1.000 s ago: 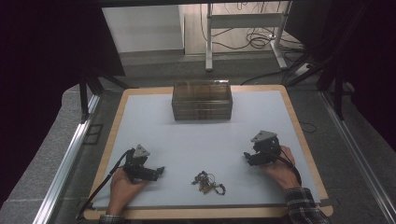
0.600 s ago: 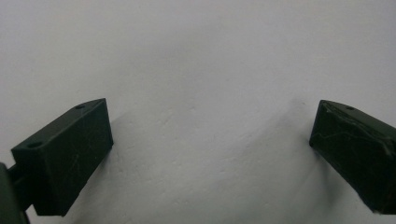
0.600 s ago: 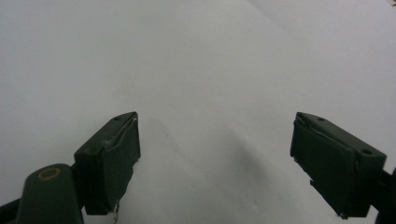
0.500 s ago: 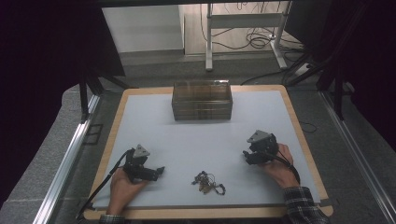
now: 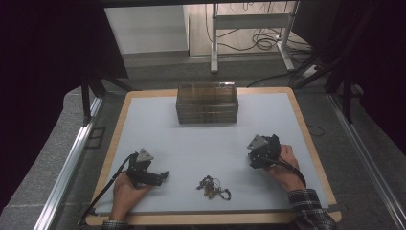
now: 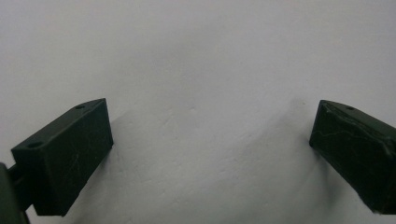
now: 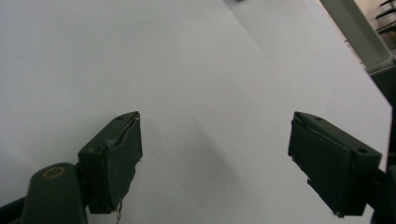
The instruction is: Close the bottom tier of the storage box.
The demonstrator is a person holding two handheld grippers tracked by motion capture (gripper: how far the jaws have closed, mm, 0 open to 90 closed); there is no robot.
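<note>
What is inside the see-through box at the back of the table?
The clear box looks brownish through its ribbed walls, but what is inside cannot be made out from the high view. The tangle of small trinkets lies outside it, near the front edge between the two open grippers.

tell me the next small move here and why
Probably swing the left gripper right toward the tangled jewellery pile. Its jaws stand wide open over bare mat, it sits nearer the pile than the right gripper, and nothing is held yet.
</note>
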